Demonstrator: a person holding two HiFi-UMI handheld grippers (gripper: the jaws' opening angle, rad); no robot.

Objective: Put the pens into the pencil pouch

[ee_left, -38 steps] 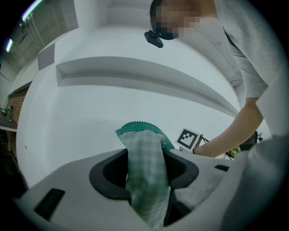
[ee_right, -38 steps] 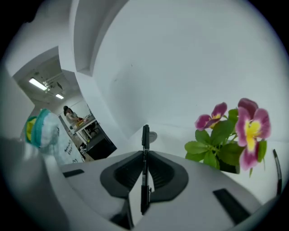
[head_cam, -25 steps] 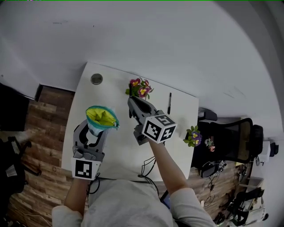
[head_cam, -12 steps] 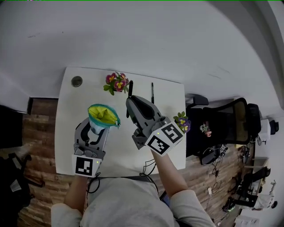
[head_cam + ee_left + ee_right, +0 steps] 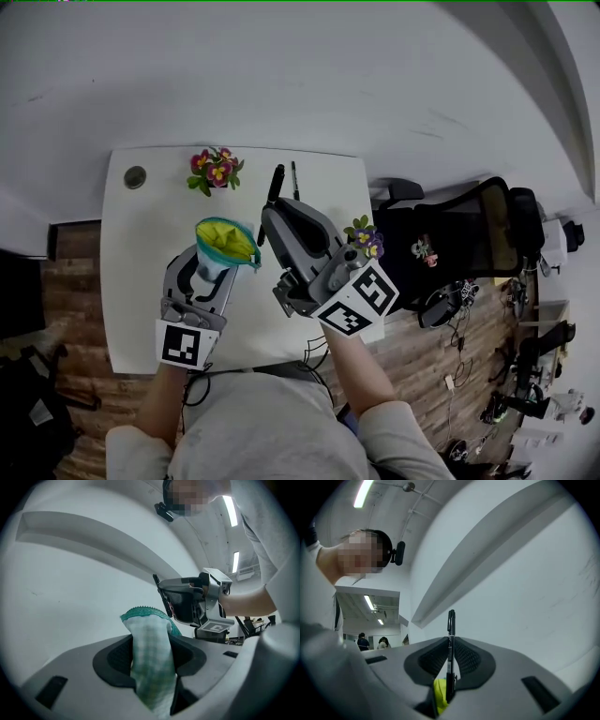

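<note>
Risk findings, taken from left to right.

The left gripper point(image 5: 150, 654) had its pads pressed onto the lower body of the pencil pouch point(image 5: 223, 246). It held the pouch clear of the white table point(image 5: 141, 281) with the yellow-lined mouth open and facing up. Only soft checked fabric sat between the pads. In my judgement the pouch could slump or fold under any downward push, since nothing supported it from below. The mouth could also narrow if the cloth slipped through the grip.

The right gripper point(image 5: 450, 660) pinched a black pen point(image 5: 451, 634) near its middle, the jaws shut on the barrel. The capped end stood out beyond the fingertips. The lower end lay just beside the pouch's teal zip rim, and yellow lining showed below the jaws in the right gripper view. A pinch on a thin round barrel gives little hold against turning. The pen could pivot between the pads, catch the rim and drag the mouth shut. If let go before the tip was inside, it could fall to the table or the floor.

A second pen point(image 5: 294, 180) lay on the table near its far edge and was not yet in the pouch. A careless reach for it could roll it off that edge.

A small flower pot point(image 5: 364, 236) stood close beside the right gripper's body. A sideways swing of that hand could knock it over.
</note>
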